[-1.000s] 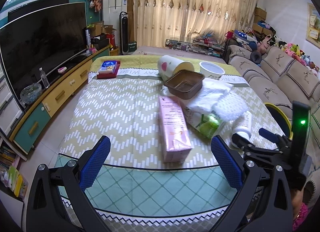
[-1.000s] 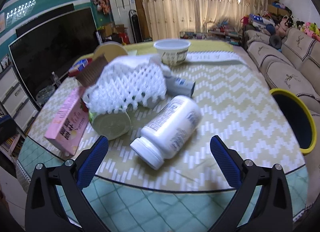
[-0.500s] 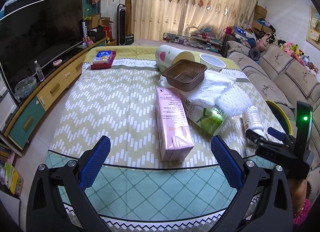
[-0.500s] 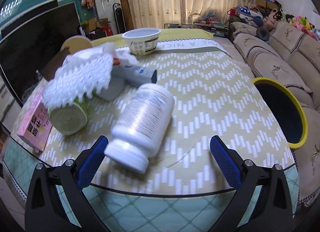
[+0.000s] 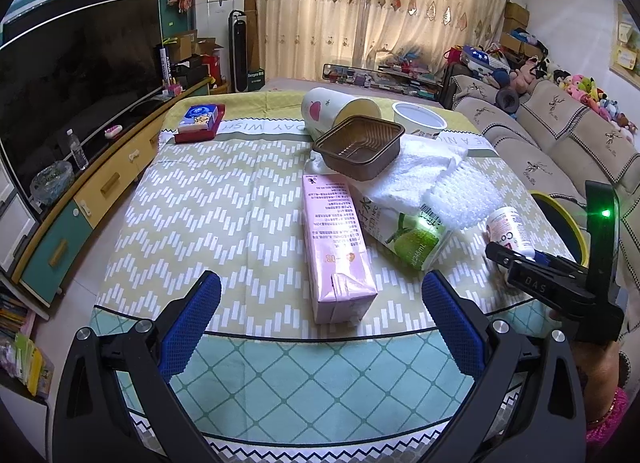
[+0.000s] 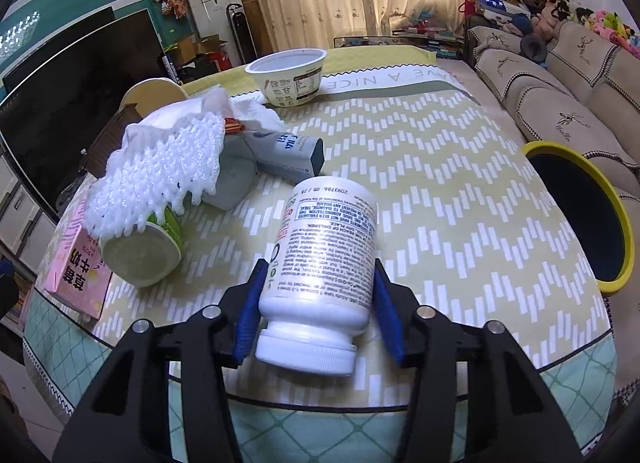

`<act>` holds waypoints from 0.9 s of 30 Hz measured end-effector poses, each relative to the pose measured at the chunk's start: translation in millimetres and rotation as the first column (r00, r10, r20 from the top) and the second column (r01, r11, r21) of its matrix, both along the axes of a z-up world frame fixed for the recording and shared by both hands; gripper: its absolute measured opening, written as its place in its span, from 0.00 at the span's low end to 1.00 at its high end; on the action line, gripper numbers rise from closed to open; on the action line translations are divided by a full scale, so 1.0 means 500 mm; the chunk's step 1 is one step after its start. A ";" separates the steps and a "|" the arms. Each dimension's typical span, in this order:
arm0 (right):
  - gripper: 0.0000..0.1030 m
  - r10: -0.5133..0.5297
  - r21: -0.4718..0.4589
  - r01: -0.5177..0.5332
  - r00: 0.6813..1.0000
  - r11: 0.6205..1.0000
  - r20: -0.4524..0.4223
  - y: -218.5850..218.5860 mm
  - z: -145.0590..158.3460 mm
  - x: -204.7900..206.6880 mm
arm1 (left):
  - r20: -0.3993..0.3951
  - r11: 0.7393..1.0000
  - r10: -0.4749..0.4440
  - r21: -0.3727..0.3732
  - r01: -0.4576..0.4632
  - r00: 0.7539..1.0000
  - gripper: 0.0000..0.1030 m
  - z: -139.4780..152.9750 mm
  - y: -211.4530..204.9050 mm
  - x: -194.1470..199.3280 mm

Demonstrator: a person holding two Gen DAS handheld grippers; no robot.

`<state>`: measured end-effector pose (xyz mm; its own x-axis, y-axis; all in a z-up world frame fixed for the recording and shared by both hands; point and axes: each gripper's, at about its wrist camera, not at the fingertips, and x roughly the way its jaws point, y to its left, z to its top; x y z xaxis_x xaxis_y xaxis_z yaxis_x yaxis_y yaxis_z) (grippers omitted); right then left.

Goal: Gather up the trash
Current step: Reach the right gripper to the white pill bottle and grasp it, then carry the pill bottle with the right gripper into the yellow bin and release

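Observation:
A white pill bottle [image 6: 328, 247] lies on its side on the zigzag-patterned table [image 6: 440, 167], cap toward the camera. My right gripper [image 6: 320, 275] is closing on it, and both blue pads touch its sides. The left wrist view shows the same bottle [image 5: 506, 225] at the right, held by the right gripper [image 5: 516, 263]. My left gripper [image 5: 320, 287] hangs open over the table's near edge, with a pink carton [image 5: 332, 231] lying just beyond its fingers. A yellow-rimmed bin [image 6: 624, 231] stands beside the table on the right.
More trash lies mid-table: a green carton [image 5: 412, 235], white foam netting [image 6: 160, 171], a brown plastic tray [image 5: 360, 143], a white cup [image 6: 288, 75], a tipped paper tub [image 5: 332, 109] and a grey box [image 6: 288, 155]. A sofa runs along the right, a TV cabinet along the left.
The right gripper moved up to the white bottle and its wide-open jaws closed around it. The left gripper stayed about where it was.

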<state>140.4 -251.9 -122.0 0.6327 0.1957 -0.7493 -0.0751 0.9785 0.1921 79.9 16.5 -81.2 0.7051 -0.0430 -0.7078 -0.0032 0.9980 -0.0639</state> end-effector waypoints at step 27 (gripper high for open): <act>0.46 -0.212 -0.003 0.213 0.972 0.977 0.098 -0.299 0.092 0.041 | -0.006 0.998 -0.044 0.049 0.044 0.999 0.96 -0.003 -0.065 0.033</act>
